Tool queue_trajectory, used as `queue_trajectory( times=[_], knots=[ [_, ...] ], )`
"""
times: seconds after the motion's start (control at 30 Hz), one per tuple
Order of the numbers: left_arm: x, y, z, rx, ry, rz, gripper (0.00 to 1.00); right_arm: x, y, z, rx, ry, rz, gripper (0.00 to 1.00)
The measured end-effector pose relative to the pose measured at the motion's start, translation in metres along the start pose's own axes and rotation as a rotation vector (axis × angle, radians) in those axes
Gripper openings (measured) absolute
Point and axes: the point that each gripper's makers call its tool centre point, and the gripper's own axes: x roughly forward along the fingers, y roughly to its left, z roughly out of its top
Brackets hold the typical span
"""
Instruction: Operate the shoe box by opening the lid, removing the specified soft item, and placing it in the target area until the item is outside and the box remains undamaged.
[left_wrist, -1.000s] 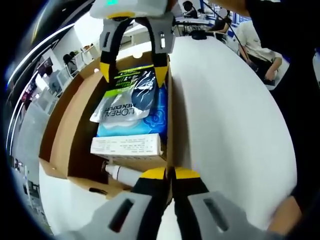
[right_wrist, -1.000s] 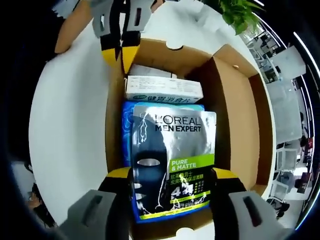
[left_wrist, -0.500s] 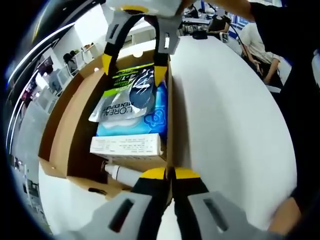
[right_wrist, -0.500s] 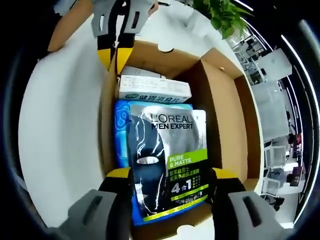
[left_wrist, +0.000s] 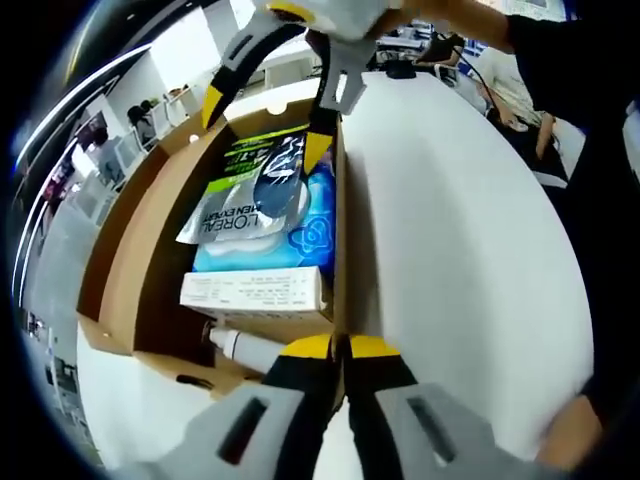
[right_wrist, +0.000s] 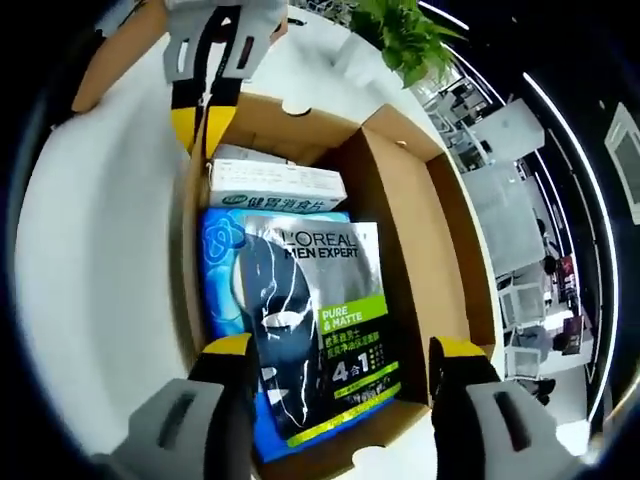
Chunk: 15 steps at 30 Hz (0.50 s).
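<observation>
The cardboard shoe box (left_wrist: 120, 260) (right_wrist: 400, 220) lies open on a white table, its lid folded out flat. A silver and black L'Oreal pouch (left_wrist: 255, 185) (right_wrist: 310, 320) lies on top inside, over a blue pack (left_wrist: 300, 235) (right_wrist: 222, 270). Behind these are a white carton (left_wrist: 255, 292) (right_wrist: 275, 185) and a white tube (left_wrist: 245, 348). My left gripper (left_wrist: 340, 347) (right_wrist: 200, 115) is shut on the box's side wall. My right gripper (right_wrist: 342, 352) (left_wrist: 265, 125) stands open over the pouch's far end, one finger either side, apart from it.
The white table (left_wrist: 450, 250) (right_wrist: 90, 260) spreads wide beside the box. A green plant (right_wrist: 400, 35) stands past the box's end. People sit at desks (left_wrist: 510, 80) beyond the table's edge, with office furniture further off.
My right gripper has drawn back and up from the pouch, its fingers now clear of the pouch's sides. The pouch stays in the box. The left gripper has held still.
</observation>
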Motion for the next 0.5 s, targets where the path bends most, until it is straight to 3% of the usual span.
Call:
queue_trajectory(
  times=[0.27,0.5],
  knots=[
    [0.000,-0.001,0.000,-0.005,0.001,0.000,0.03,-0.011,-0.011,0.003,-0.017,-0.058,-0.169,0.76],
    [0.000,-0.001,-0.001,-0.007,0.002,0.001,0.03,-0.020,-0.014,0.003,0.025,-0.122,-0.262,0.73]
  ],
)
